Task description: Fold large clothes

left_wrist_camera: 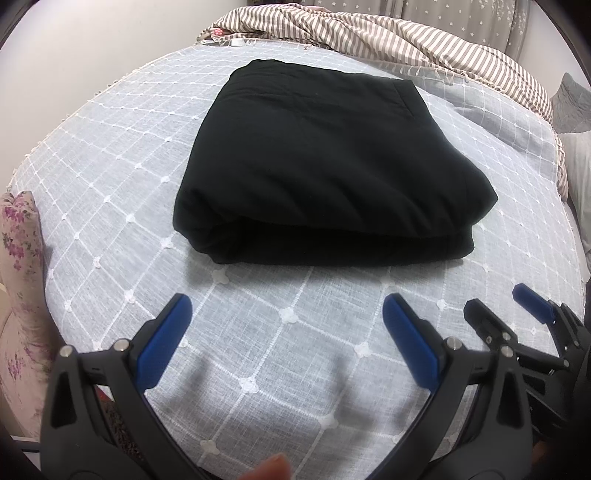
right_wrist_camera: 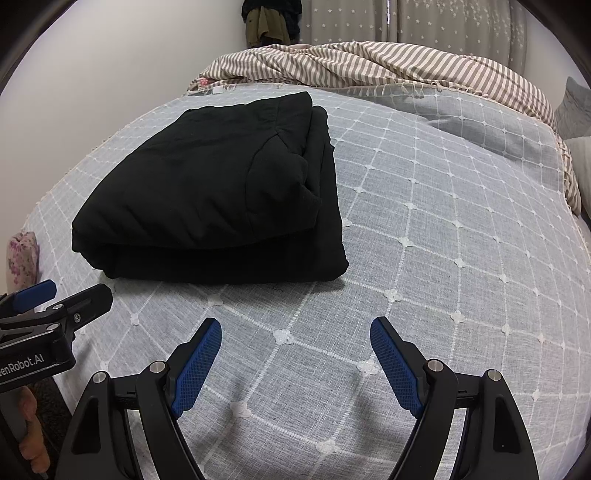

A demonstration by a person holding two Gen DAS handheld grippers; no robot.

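Observation:
A black garment (left_wrist_camera: pixel 325 162) lies folded into a thick rectangle on the grey checked bedspread (left_wrist_camera: pixel 288 350). It also shows in the right wrist view (right_wrist_camera: pixel 218 192), left of centre. My left gripper (left_wrist_camera: pixel 286 306) is open and empty, held over the bedspread a little in front of the garment's near edge. My right gripper (right_wrist_camera: pixel 295 330) is open and empty, in front and to the right of the garment. Each gripper shows at the edge of the other's view: the right one (left_wrist_camera: pixel 506 304), the left one (right_wrist_camera: pixel 66 291).
A striped brown and cream blanket (left_wrist_camera: pixel 369 33) is bunched along the far side of the bed (right_wrist_camera: pixel 388 62). A floral cushion (left_wrist_camera: pixel 18 266) sits at the left edge. Grey pillows (left_wrist_camera: pixel 572 103) lie at the right. A wall and curtains stand behind.

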